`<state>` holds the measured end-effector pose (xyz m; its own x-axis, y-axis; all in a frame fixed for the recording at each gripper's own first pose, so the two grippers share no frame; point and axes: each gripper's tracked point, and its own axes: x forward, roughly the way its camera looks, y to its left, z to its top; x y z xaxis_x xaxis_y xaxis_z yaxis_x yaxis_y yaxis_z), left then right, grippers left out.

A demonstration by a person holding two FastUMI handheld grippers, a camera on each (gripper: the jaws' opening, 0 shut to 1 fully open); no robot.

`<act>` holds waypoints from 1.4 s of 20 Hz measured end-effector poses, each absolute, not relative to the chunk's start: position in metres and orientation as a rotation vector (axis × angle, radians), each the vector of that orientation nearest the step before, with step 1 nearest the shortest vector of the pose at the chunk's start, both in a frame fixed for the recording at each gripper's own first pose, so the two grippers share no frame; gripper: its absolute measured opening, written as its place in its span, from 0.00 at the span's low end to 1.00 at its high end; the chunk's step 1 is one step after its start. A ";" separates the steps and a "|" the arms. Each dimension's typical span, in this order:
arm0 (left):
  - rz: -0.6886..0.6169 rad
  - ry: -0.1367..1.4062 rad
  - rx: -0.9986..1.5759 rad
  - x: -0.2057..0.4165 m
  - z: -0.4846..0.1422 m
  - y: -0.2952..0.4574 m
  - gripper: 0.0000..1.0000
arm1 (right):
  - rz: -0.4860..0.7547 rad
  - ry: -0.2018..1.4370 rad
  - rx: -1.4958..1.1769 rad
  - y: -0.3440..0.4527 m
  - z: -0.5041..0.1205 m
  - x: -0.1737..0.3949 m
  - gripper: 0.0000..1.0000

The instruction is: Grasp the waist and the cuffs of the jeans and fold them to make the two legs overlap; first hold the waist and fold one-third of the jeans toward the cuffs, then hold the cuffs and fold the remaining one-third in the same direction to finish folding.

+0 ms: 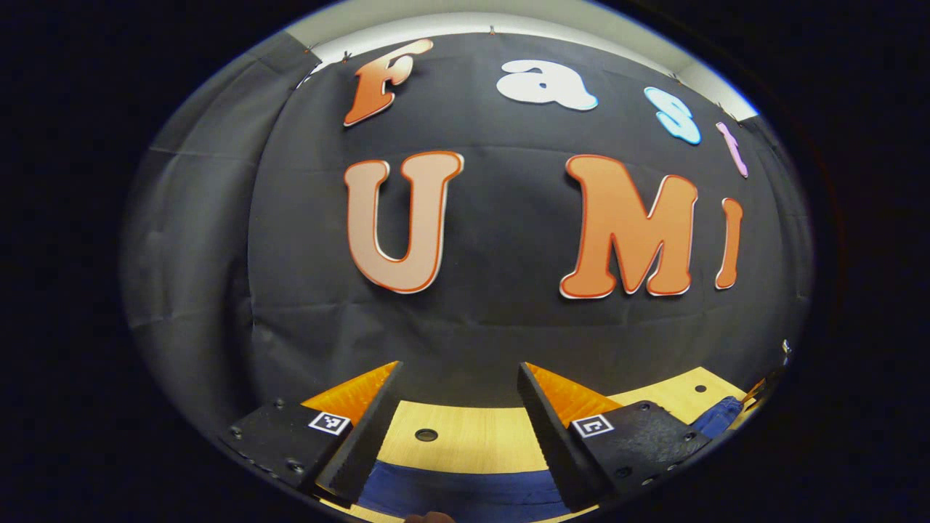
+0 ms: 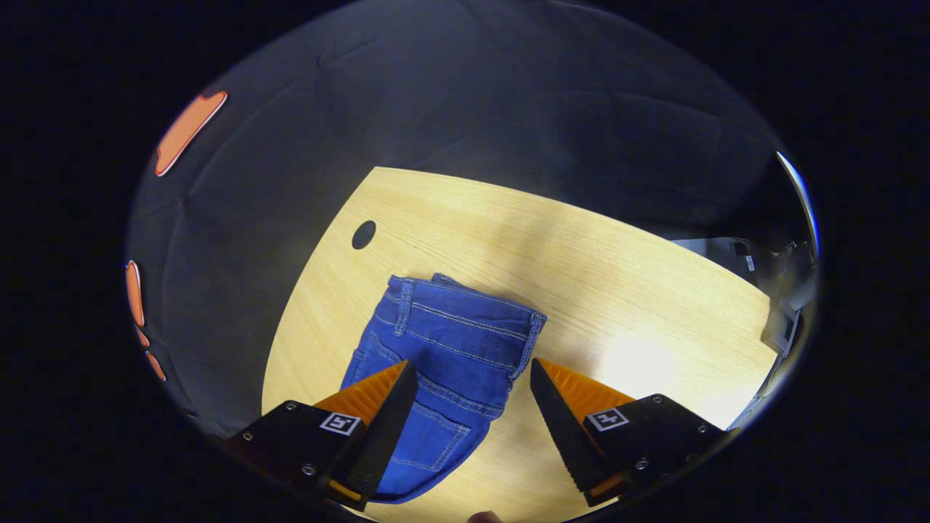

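Note:
Blue jeans (image 2: 443,356) lie on the wooden table (image 2: 596,290) in the right gripper view, waistband at the far end with a back pocket showing nearer me. My right gripper (image 2: 472,374) hangs open above them, its fingers apart with nothing between them. In the left gripper view my left gripper (image 1: 459,374) is open too and points at the booth's wall. Below it runs a strip of the jeans (image 1: 465,490) across the table (image 1: 472,436), and another bit of denim (image 1: 719,414) shows at the far right.
The table has a round cable hole (image 2: 363,234) near its far left corner, seen also as the hole (image 1: 426,435) between my left fingers. Grey equipment (image 2: 770,276) stands past the table's right edge. Bare wood lies right of the jeans.

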<state>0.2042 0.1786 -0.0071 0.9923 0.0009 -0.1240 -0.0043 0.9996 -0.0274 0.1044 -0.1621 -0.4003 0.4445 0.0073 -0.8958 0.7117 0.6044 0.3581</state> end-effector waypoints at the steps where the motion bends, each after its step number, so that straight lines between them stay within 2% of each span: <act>1: 0.000 0.113 -0.028 0.199 -0.003 0.171 0.96 | -0.515 1.045 0.826 -0.161 -0.407 0.103 0.98; 3: -0.007 0.107 -0.020 0.195 -0.003 0.156 1.00 | -0.519 1.054 0.841 -0.157 -0.418 0.104 0.97; 9: -0.019 0.121 -0.037 0.172 -0.011 0.125 1.00 | -0.498 1.048 0.861 -0.148 -0.431 0.109 0.98; 11: -0.027 0.136 -0.055 0.166 -0.016 0.122 0.99 | -0.498 1.049 0.830 -0.150 -0.438 0.107 0.94; 14: -0.024 0.173 -0.044 0.156 -0.029 0.122 1.00 | -0.511 1.035 0.903 -0.138 -0.441 0.112 0.59; 15: -0.022 0.179 -0.040 0.153 -0.030 0.123 1.00 | -0.534 1.016 0.938 -0.138 -0.443 0.115 0.36; 16: -0.024 0.188 -0.042 0.152 -0.034 0.122 1.00 | -0.550 0.991 0.958 -0.139 -0.441 0.117 0.36; 17: -0.025 0.194 -0.047 0.151 -0.036 0.123 1.00 | -0.530 0.988 0.960 -0.136 -0.439 0.116 0.18; 24: -0.047 0.214 -0.074 0.152 -0.046 0.122 0.99 | -0.388 0.836 0.954 -0.124 -0.373 0.130 0.17; 28: -0.077 0.218 -0.102 0.150 -0.048 0.122 0.99 | -0.299 0.760 0.925 -0.096 -0.314 0.139 0.10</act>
<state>0.1503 0.1222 -0.0483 0.9735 -0.0869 -0.2117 0.0648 0.9919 -0.1092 0.1389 -0.0963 -0.3142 0.7066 0.0809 -0.7030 0.5376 0.5845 0.6077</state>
